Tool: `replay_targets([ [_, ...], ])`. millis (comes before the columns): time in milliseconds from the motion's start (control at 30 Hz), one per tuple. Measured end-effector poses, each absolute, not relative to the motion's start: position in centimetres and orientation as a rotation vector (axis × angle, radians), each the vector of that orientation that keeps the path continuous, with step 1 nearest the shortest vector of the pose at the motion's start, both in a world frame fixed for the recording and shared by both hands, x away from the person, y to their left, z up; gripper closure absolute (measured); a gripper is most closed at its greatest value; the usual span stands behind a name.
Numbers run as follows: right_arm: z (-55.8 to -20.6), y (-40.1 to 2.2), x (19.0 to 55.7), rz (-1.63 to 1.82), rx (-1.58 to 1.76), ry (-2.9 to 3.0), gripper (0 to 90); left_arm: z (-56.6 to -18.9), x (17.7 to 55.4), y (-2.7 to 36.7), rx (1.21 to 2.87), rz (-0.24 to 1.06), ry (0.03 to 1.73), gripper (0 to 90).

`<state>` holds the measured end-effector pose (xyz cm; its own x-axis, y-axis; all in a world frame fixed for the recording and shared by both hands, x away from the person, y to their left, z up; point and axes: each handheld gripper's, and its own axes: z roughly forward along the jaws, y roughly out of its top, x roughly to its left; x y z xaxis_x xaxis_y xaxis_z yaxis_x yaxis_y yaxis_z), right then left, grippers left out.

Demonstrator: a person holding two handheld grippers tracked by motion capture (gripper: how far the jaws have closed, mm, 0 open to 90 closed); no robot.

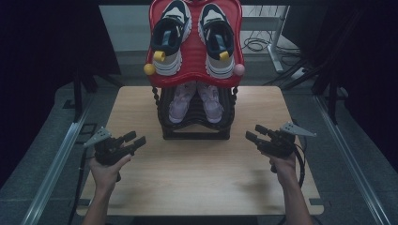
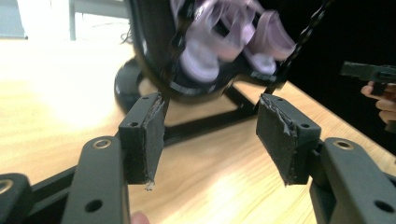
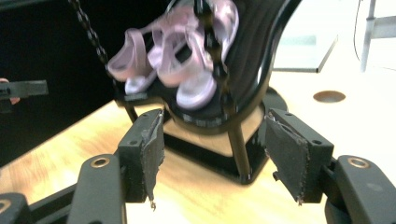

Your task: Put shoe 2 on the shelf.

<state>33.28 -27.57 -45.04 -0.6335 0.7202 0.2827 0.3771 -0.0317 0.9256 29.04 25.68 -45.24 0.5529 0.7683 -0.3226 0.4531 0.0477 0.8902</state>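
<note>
We hold a pair of tongs in each hand above the wooden worktop (image 1: pixel 197 178), both aimed inward at the two-tier shoe rack (image 1: pixel 195 126) that stands at the far middle of the worktop. Our left tongs (image 1: pixel 133 139) hover at the rack's left, a little in front of its base, with the jaws spread wide and nothing between them; the left gripper view shows the worn pads (image 2: pixel 152 140) apart with bare wood between them. Our right tongs (image 1: pixel 256 133) hover at the rack's right, likewise wide apart and empty, and neither pair touches the rack.

On the black lower shelf (image 1: pixel 195 119) lies a pair of pale lilac children's shoes (image 1: pixel 195 101), side by side, toes toward us. Both gripper views show these shoes resting on the curved black shelf, with a black beaded chain (image 3: pixel 91 37) hanging at its corner.

Above them sits the red upper tray (image 1: pixel 195 51), tilted toward us, carrying a pair of white, grey and dark sneakers (image 1: pixel 195 33), each with a yellow plug in its opening. A yellow ball (image 1: pixel 149 69) is at the tray's front left corner and a pink ball (image 1: pixel 239 70) at its front right corner.
</note>
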Motion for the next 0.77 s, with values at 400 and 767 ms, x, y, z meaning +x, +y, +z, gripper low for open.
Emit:
replay_targets([
  [400, -49.1, -25.3, 32.9, 1.521, 1.183, 2.116, 39.0, -48.6, 28.6, 25.9, 1.627, 0.298, 1.143, 41.9],
  [767, -47.9, -25.8, 32.2, 1.6, 1.168, 2.039, 38.4, -48.5, 28.6, 25.6, 1.603, 0.288, 1.154, 41.9],
])
